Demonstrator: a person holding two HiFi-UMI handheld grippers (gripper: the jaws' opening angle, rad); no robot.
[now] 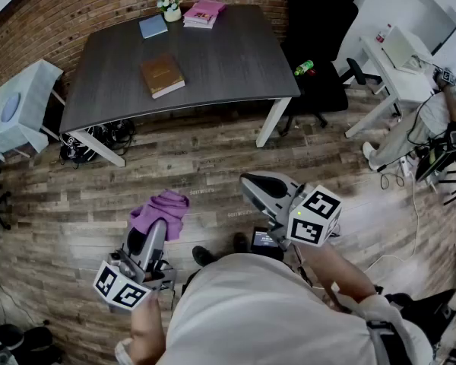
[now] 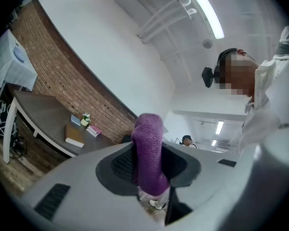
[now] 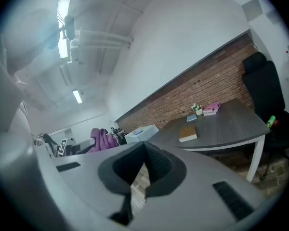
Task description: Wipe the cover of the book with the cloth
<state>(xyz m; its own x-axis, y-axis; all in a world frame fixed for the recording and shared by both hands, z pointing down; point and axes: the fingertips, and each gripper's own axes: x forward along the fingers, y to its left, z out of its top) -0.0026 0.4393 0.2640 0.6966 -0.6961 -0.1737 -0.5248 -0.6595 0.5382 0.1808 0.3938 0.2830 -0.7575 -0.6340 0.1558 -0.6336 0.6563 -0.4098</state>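
A brown book (image 1: 162, 74) lies flat on the dark table (image 1: 235, 59), well ahead of me; it also shows as the brown book (image 2: 75, 135) and the brown book (image 3: 188, 134). A purple cloth (image 1: 159, 212) bunches out of my left gripper (image 1: 156, 226), which is shut on it over the wooden floor. In the left gripper view the purple cloth (image 2: 149, 153) stands between the two dark pads. My right gripper (image 1: 252, 185) is shut with nothing in it, its jaws meeting tip to tip (image 3: 143, 150). Both grippers hang in front of my body, far short of the table.
At the table's far edge lie a blue book (image 1: 153, 26), a pink stack of books (image 1: 204, 12) and a small flower pot (image 1: 170, 7). A black office chair (image 1: 319, 44) stands right of the table, a white side table (image 1: 19, 105) to its left, a white desk (image 1: 399, 67) further right.
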